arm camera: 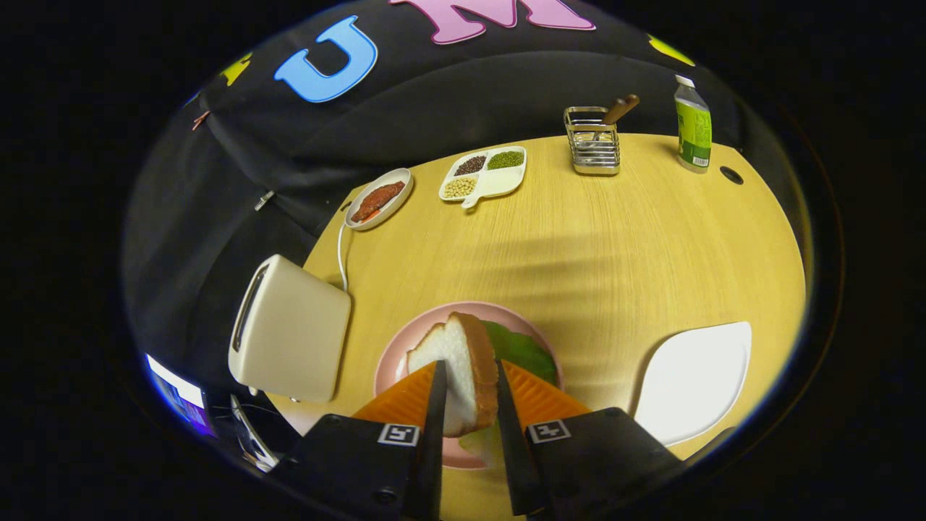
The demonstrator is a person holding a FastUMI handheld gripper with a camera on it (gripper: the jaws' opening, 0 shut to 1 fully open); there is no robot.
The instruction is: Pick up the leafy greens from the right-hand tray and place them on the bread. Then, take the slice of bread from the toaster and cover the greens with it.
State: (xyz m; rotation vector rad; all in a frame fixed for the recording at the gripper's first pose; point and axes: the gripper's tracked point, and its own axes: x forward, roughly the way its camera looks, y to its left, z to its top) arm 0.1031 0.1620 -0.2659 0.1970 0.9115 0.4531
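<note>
Gripper (469, 380) jaws pinching the bread slice (457, 369) btwn them, held on edge above the pink plate (394, 362). Leafy greens (522, 351) lie on plate just behind slice. Toaster (289, 329) to the left on the bench (615, 246); white tray (694, 380) to the right.

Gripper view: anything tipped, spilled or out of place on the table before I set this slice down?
Nothing stands out. The tongs are shut on the bread slice, held on edge above the pink plate where the leafy greens lie. The toaster, white tray and green bottle sit normally, with nothing spilled.
</note>
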